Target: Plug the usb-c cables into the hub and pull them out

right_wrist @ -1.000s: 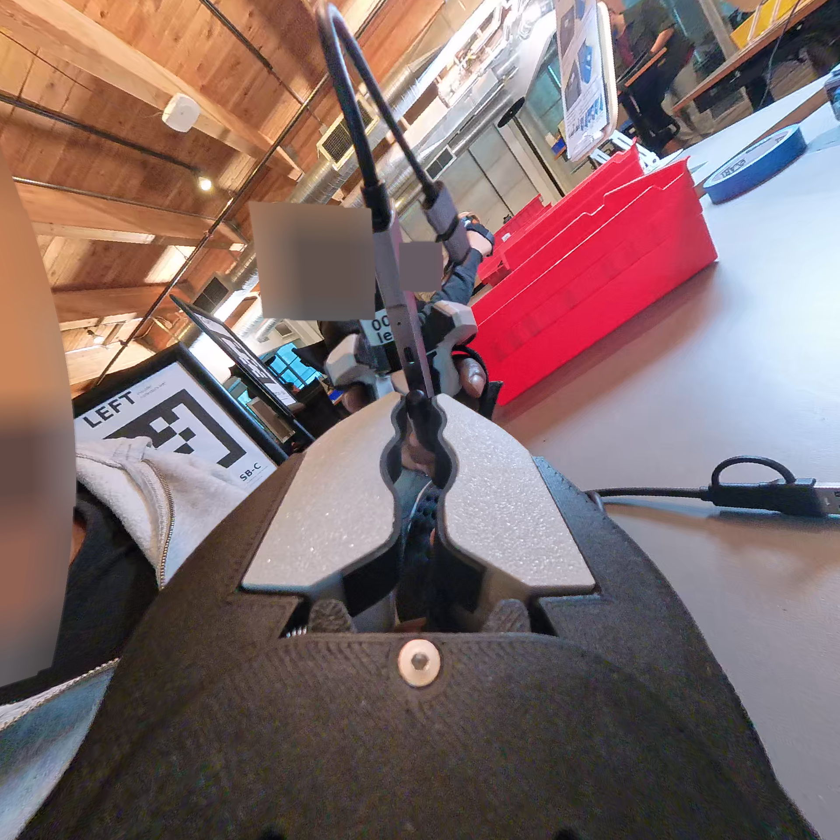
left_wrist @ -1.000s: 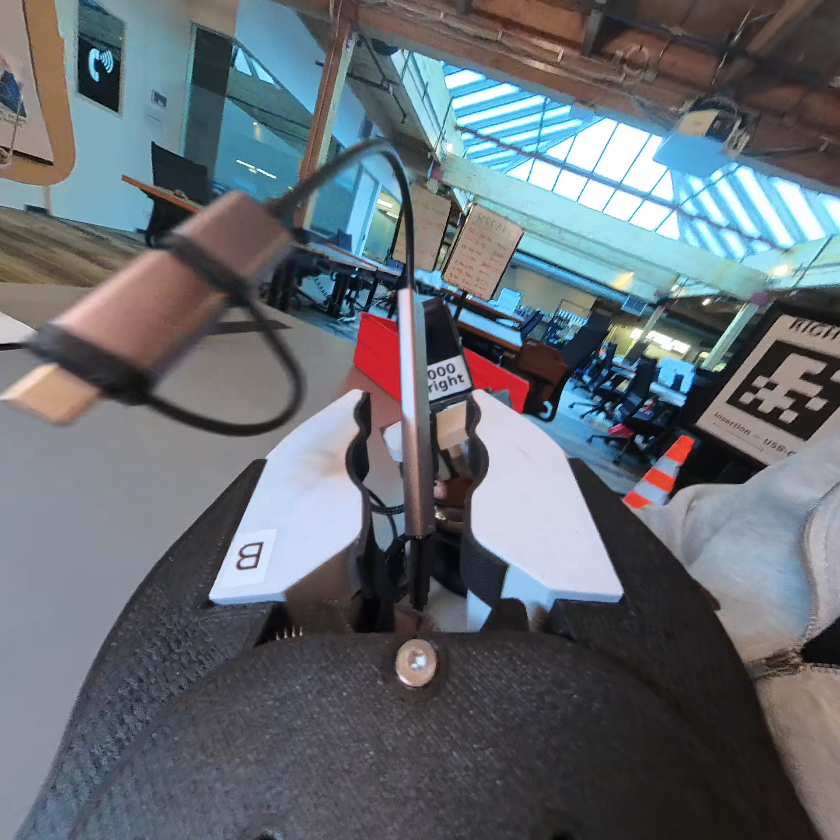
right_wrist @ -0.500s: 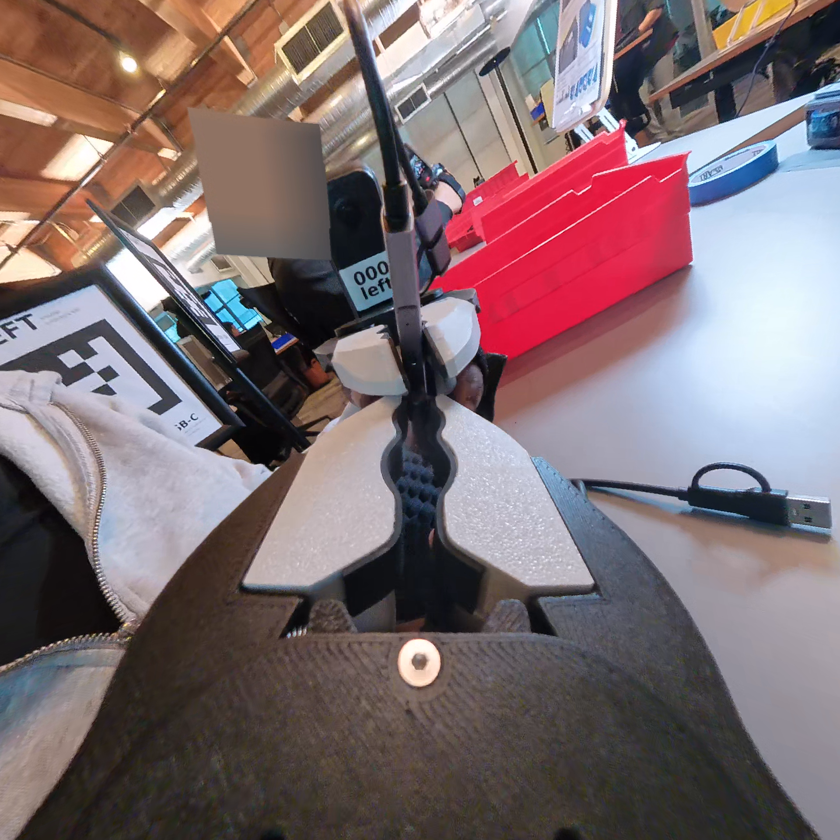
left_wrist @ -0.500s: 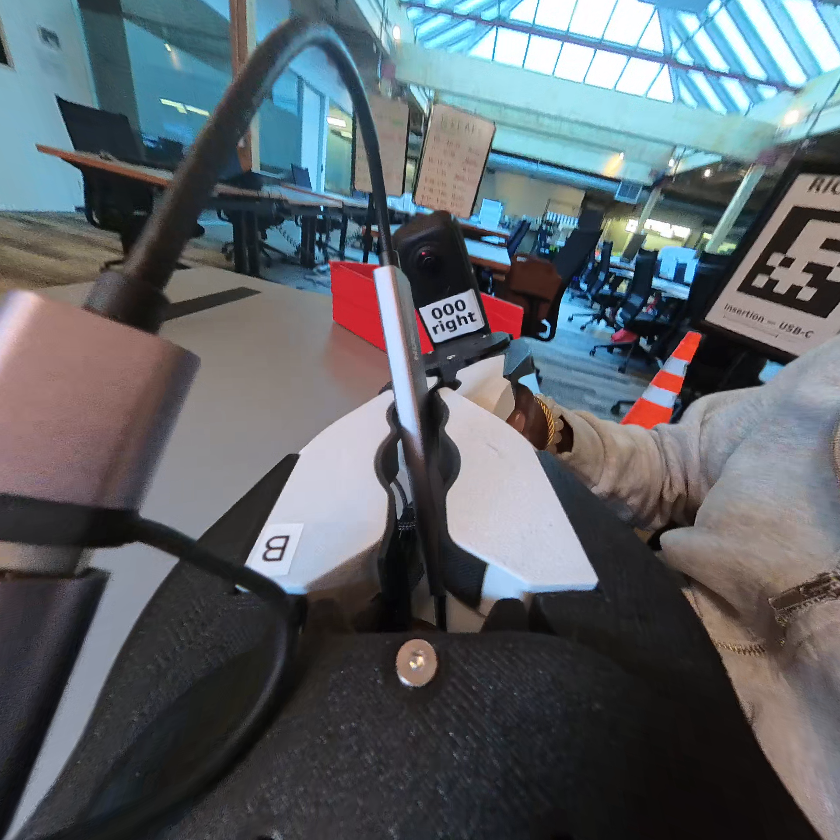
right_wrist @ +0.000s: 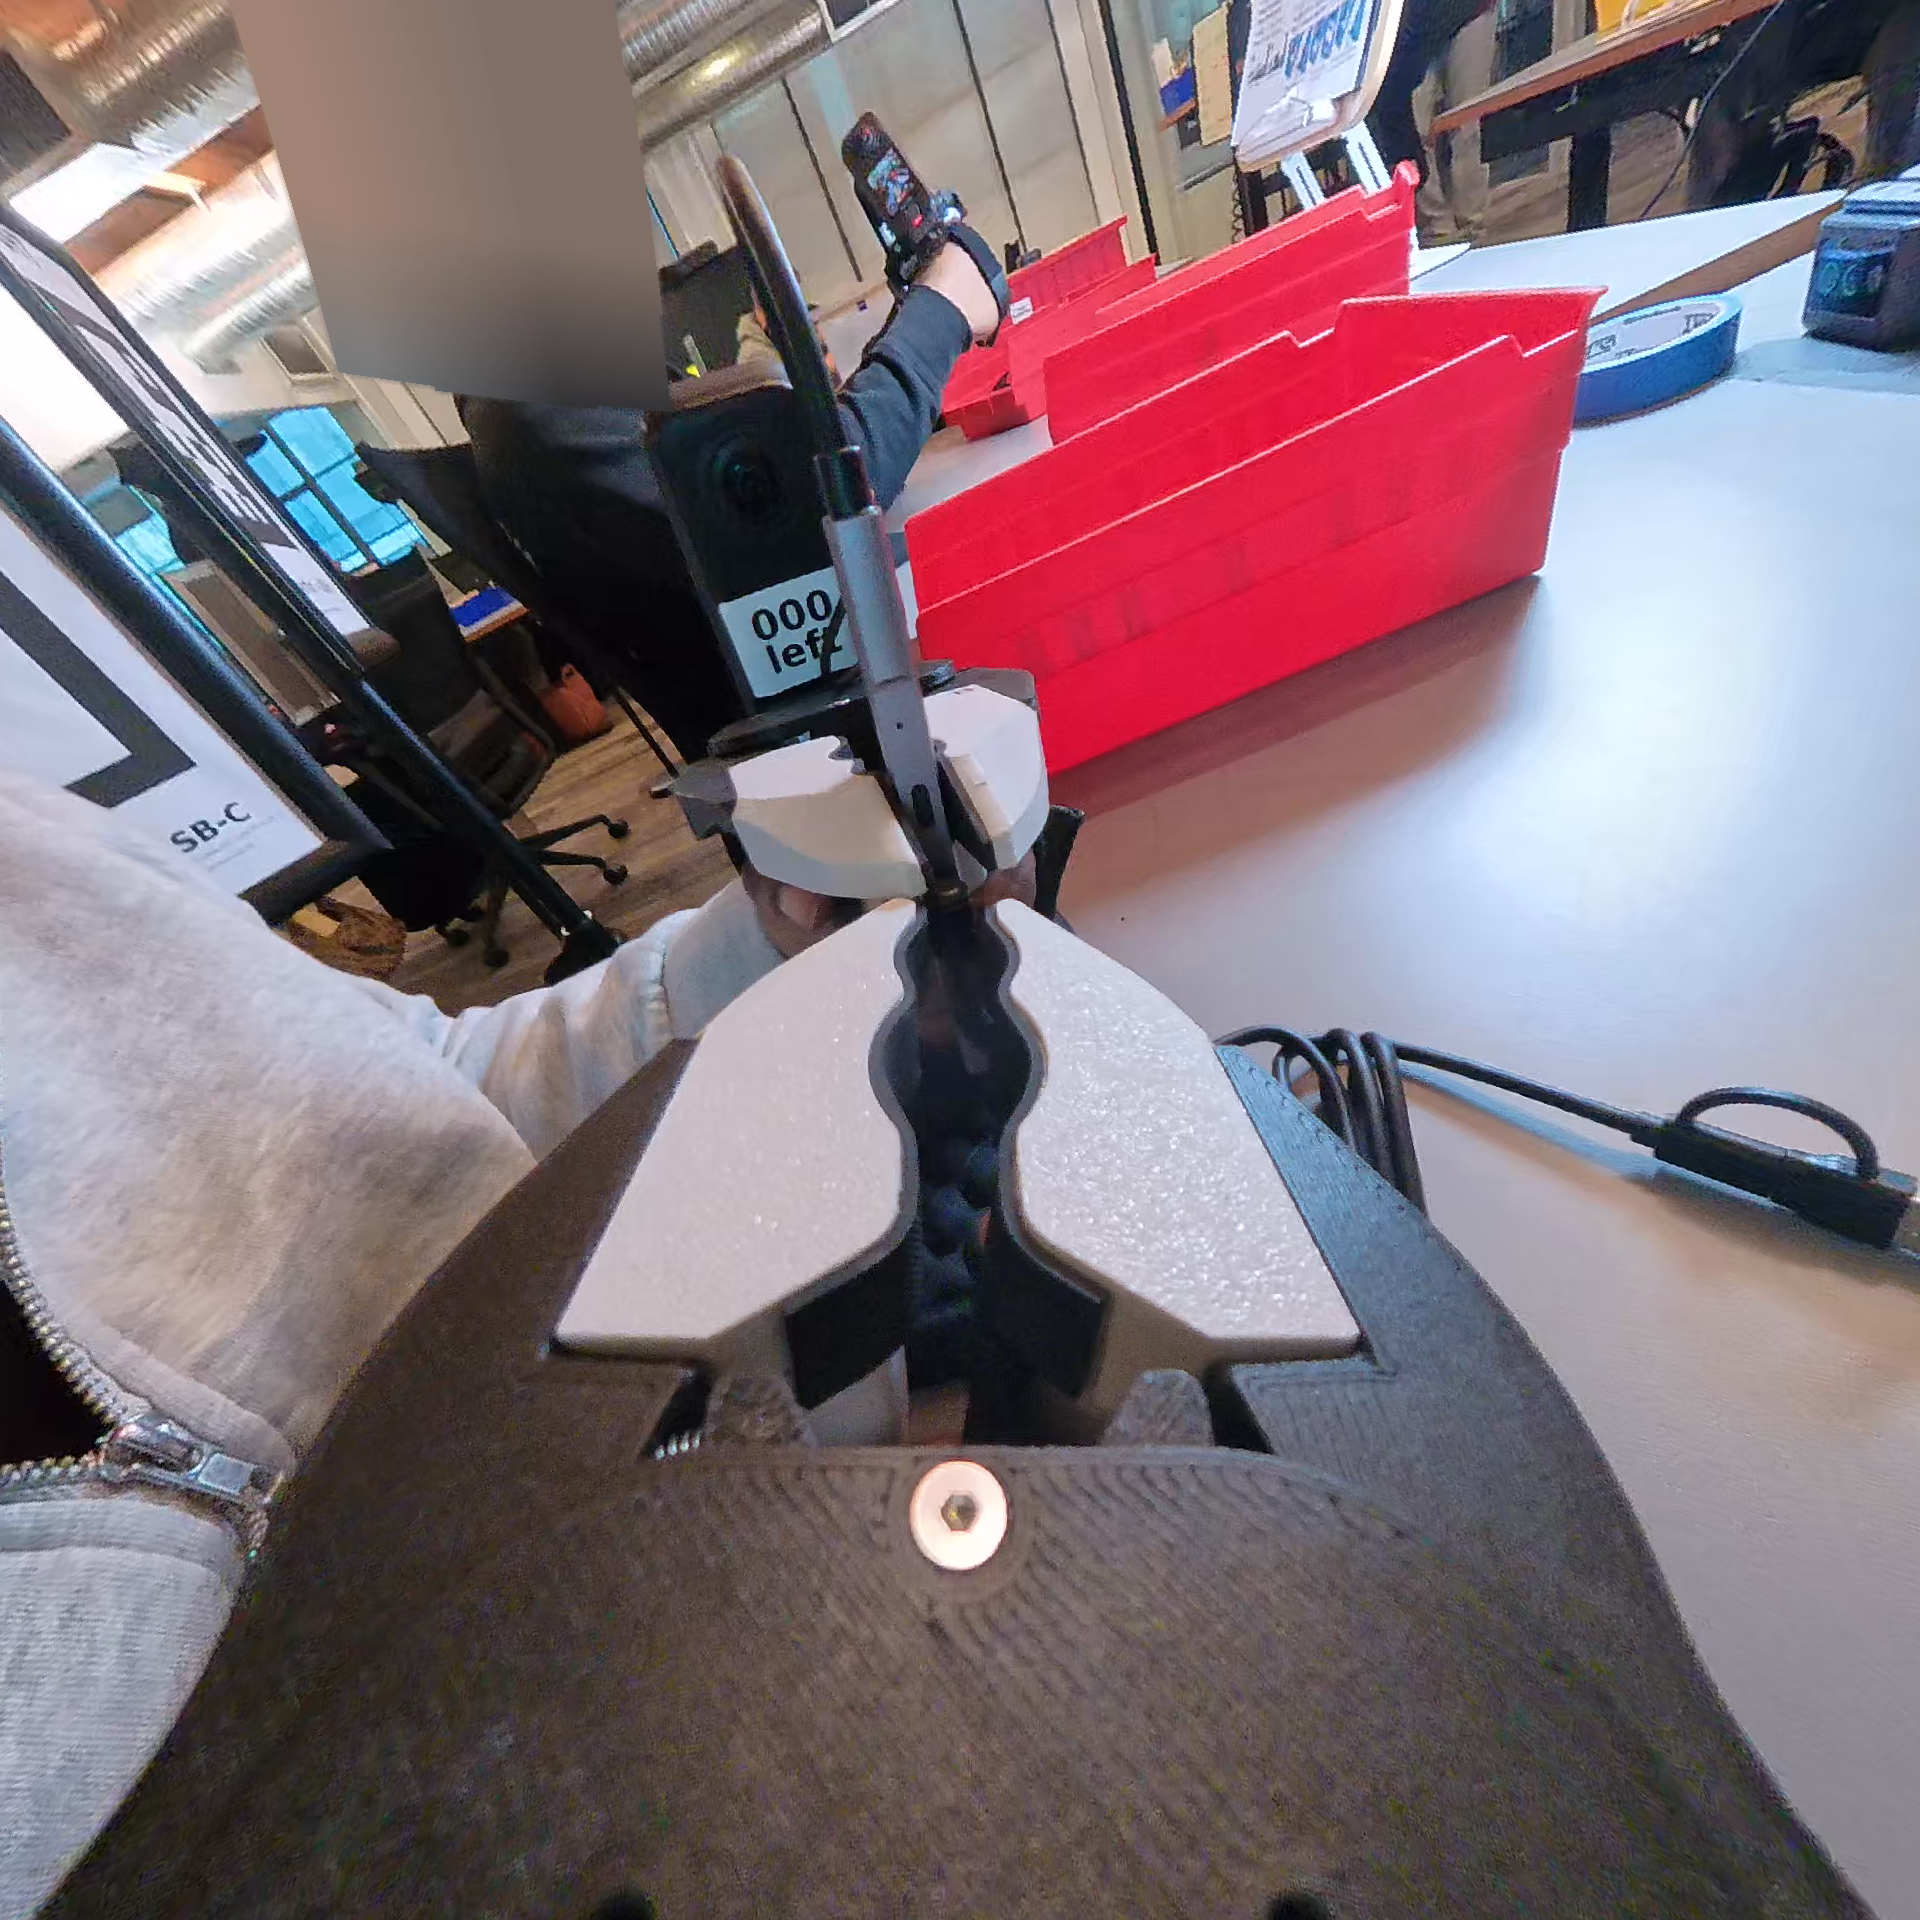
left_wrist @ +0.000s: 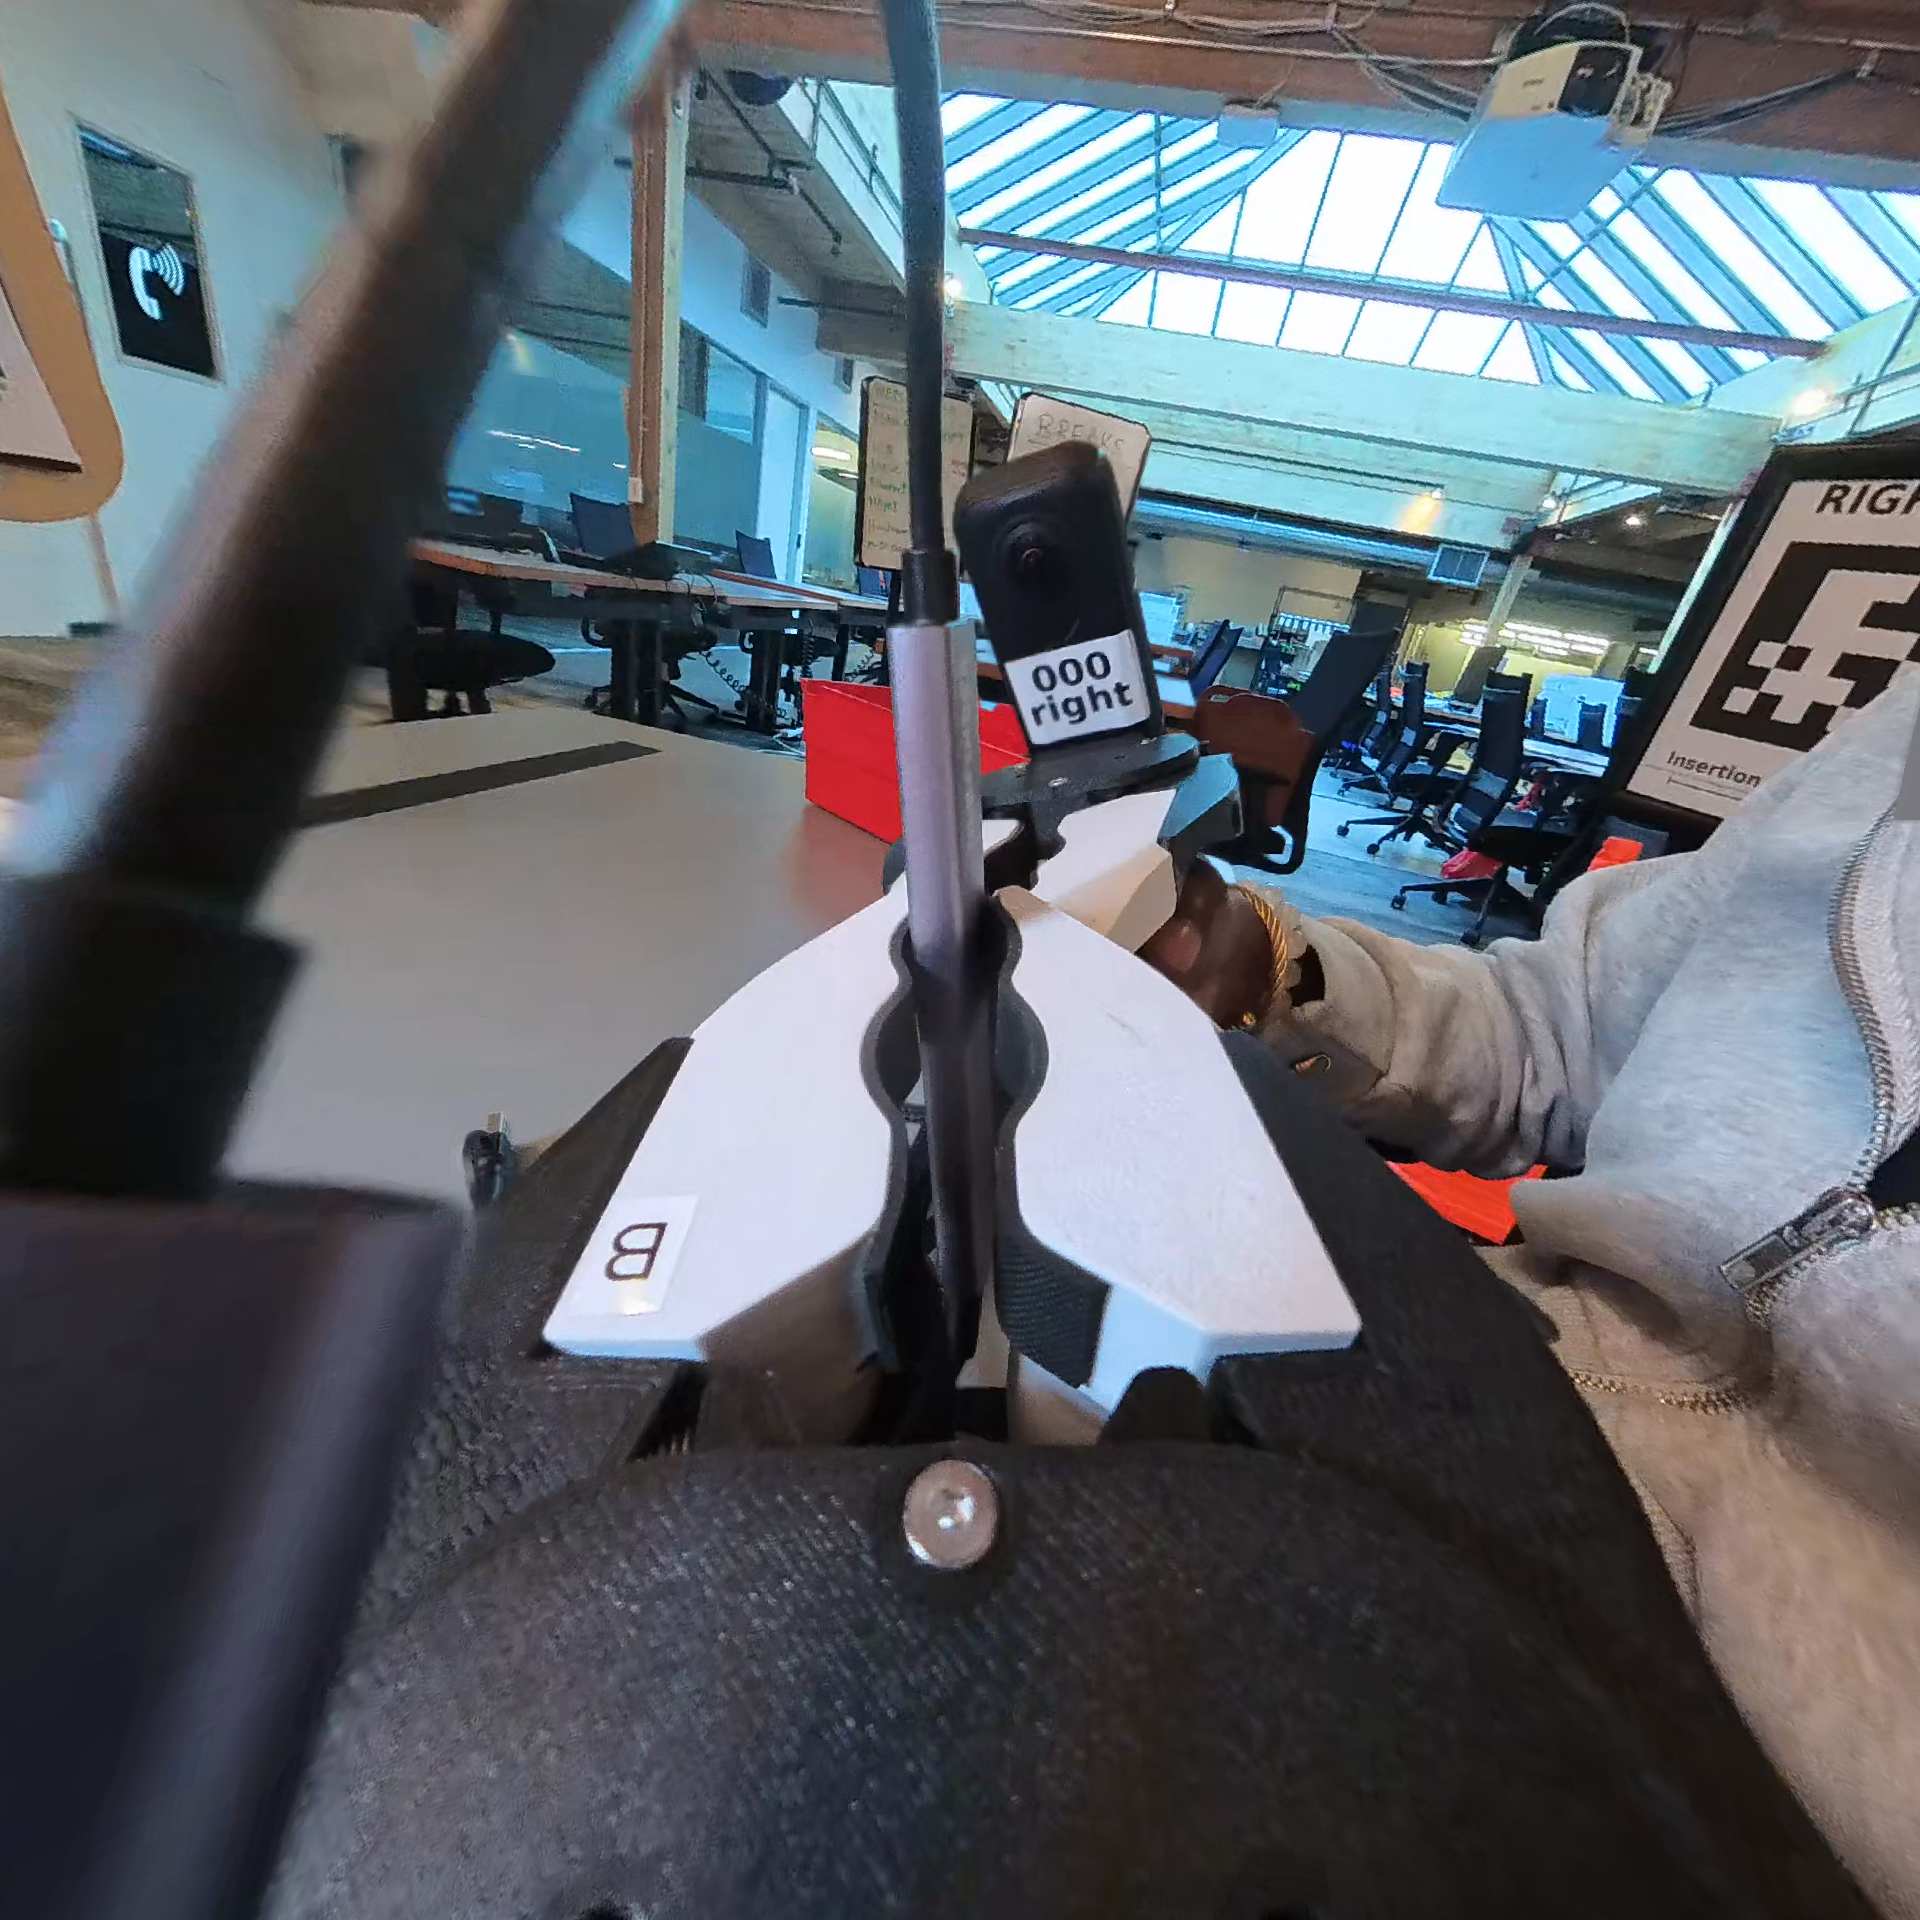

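Closest to my left camera, a dark, blurred plug body with its thick cable (left_wrist: 312, 436) fills the left edge, too out of focus for me to tell more. My left gripper (left_wrist: 951, 940), with white fingers on a black textured body, is clamped together on the slim grey metal hub (left_wrist: 935, 810), which stands edge-on and nearly upright between the fingertips, a black cord (left_wrist: 920, 312) rising from its top end. In my right view, my right gripper (right_wrist: 951, 920), with pale grey fingers on the same black body, has its jaws pressed together on something dark at the tips; I take it for the plug end of a usb-c cable, but the fingers hide it. Just past my right fingertips I see the left gripper facing me, the hub (right_wrist: 878, 644) slanting up out of it with a small metal plug tip (right_wrist: 948, 891) at its lower end, right at my fingertips; whether it is seated in the hub I cannot tell. A person's light grey sleeve (right_wrist: 312, 1060) reaches in from the left. To the right, on the grey table (right_wrist: 1558, 831), lies a second black cable with a looped adapter head (right_wrist: 1787, 1174). Farther back stand red plastic bins (right_wrist: 1247, 520) and a blue tape roll (right_wrist: 1652, 348).
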